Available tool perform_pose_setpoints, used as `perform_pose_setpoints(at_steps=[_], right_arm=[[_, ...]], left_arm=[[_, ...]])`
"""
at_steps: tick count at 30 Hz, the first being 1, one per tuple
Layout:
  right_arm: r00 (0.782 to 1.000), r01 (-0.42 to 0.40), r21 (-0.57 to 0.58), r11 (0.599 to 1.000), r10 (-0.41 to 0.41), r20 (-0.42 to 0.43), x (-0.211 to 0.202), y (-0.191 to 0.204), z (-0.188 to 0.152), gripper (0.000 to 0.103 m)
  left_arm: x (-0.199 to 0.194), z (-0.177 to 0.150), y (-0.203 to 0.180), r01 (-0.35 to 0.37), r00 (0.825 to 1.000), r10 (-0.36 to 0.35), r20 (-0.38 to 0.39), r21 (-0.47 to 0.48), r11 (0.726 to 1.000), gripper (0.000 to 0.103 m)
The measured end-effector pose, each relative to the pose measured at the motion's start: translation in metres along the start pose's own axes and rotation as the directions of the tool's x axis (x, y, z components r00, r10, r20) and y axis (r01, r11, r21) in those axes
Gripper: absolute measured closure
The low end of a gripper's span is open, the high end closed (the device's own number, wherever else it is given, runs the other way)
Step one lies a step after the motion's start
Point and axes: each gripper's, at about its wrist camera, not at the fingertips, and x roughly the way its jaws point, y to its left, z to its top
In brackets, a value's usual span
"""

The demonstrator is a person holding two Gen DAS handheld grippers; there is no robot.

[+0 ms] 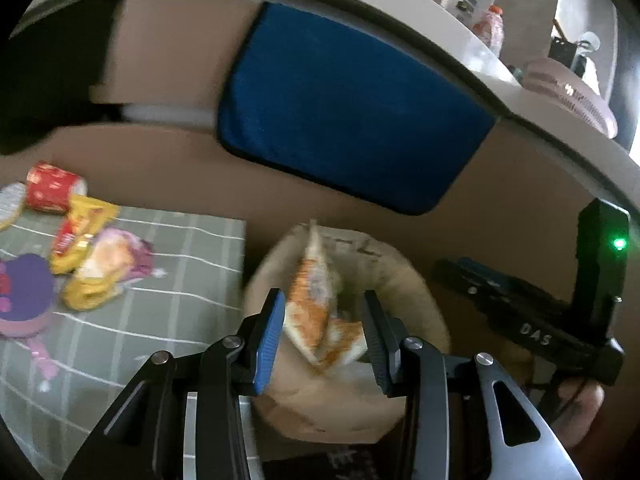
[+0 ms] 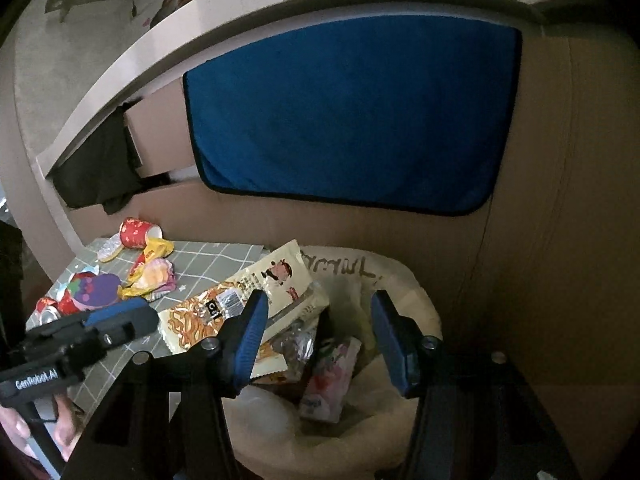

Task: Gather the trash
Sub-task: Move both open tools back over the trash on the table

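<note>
The left gripper (image 1: 324, 330), jaws spread, is releasing the noodle wrapper (image 1: 316, 304) over the bin (image 2: 400, 432) — it's straddling the near-left rim and risking sliding out. The right gripper (image 2: 316, 340) is hovering agape.

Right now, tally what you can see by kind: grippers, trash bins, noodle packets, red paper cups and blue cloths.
Grippers: 2 (left gripper, right gripper)
Trash bin: 1
Noodle packet: 1
Red paper cup: 1
Blue cloth: 1
Total: 6
</note>
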Motion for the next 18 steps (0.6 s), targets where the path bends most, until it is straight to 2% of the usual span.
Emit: perform_pose_setpoints(at_steps=[3, 8, 15, 18], right_arm=[[1.000, 0.009, -0.017, 1.000, -0.009, 0.000, 0.000, 0.006, -0.003, 0.052], [1.000, -0.003, -0.054, 0.999, 0.003, -0.003, 0.002, 0.024, -0.008, 0.052], [0.996, -0.091, -0.109, 0.990, 0.089, -0.015, 0.009, 0.068, -0.014, 0.052], [0.990, -0.136, -0.137, 0.981, 0.132, -0.037, 0.019, 0.093, -0.017, 0.052]], left_arm=[[-0.008, -0.004, 0.009, -0.061, 0.998, 0.061, -0.002, 0.016, 0.998, 0.062], [-0.028, -0.010, 0.041, -0.152, 0.988, 0.152, 0.020, -0.017, 0.988, 0.062], [-0.081, -0.009, 0.097, -0.285, 0.953, 0.288, 0.093, -0.048, 0.957, 0.062], [-0.105, -0.008, 0.123, -0.355, 0.925, 0.362, 0.118, -0.077, 0.932, 0.062]])
